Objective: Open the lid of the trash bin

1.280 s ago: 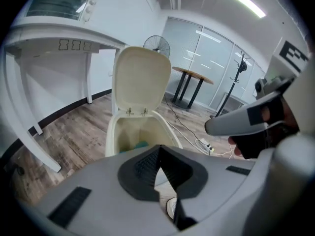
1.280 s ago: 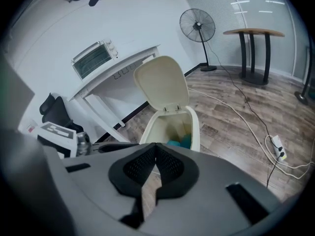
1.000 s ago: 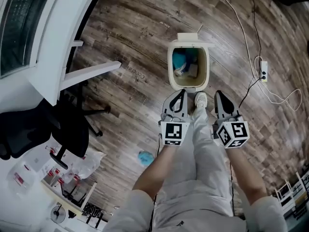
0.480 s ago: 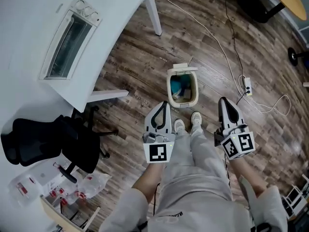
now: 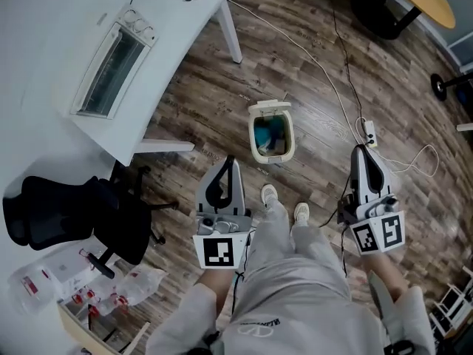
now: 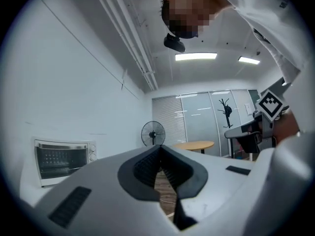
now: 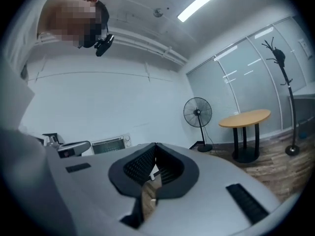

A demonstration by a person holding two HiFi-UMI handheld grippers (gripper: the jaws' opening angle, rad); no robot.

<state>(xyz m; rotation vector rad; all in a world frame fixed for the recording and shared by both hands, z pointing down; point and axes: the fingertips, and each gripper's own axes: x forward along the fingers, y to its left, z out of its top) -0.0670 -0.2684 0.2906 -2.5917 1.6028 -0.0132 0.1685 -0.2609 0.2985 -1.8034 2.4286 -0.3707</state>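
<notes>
— What's on the white worktop (image 5: 63, 28)?
— A toaster oven (image 5: 111, 69), lying near the edge, glass door facing up.
— And down on the wooden floor (image 5: 207, 102)?
— A black office chair (image 5: 63, 217) just beside the worktop. Near the chair there's a clear plastic bag (image 5: 137, 276), with small red-marked things close by; I can't tell what they are. A white power strip (image 5: 367, 133) lies well apart from all that.
— Anything further off?
— A round wooden table (image 7: 244, 118), a standing fan (image 7: 197, 113) beside it, and a coat stand (image 7: 280, 58) by the glass wall.
</notes>
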